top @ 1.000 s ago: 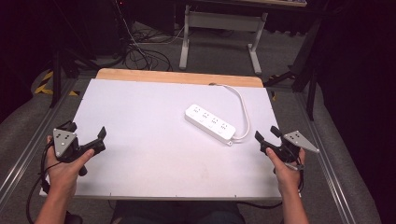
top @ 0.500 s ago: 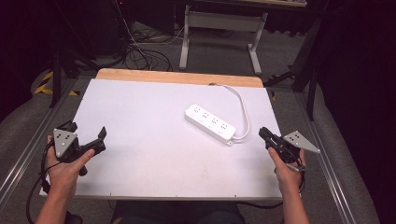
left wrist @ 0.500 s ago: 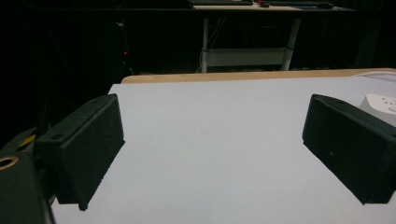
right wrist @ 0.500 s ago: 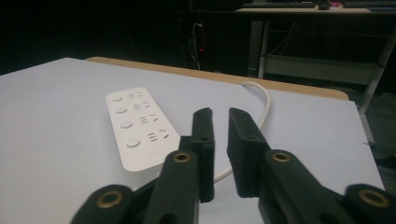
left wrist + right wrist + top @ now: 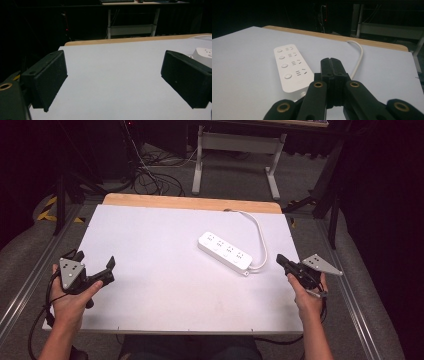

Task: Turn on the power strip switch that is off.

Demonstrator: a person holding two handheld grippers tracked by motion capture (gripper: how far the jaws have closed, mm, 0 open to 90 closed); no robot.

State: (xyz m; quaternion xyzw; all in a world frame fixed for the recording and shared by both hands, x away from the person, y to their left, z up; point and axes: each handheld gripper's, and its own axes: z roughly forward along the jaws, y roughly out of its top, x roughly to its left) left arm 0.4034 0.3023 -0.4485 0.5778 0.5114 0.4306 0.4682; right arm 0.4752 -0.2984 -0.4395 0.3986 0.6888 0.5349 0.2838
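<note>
A white power strip (image 5: 225, 251) with four sockets and four round buttons lies diagonally right of centre on the white tabletop (image 5: 150, 270), its cord (image 5: 260, 235) looping to the far wooden edge. The right gripper (image 5: 285, 262), jaws pressed together and empty, sits just beside its near end. The left gripper (image 5: 95, 265), jaws wide apart and empty, rests well apart near the left edge, with bare surface between.
</note>
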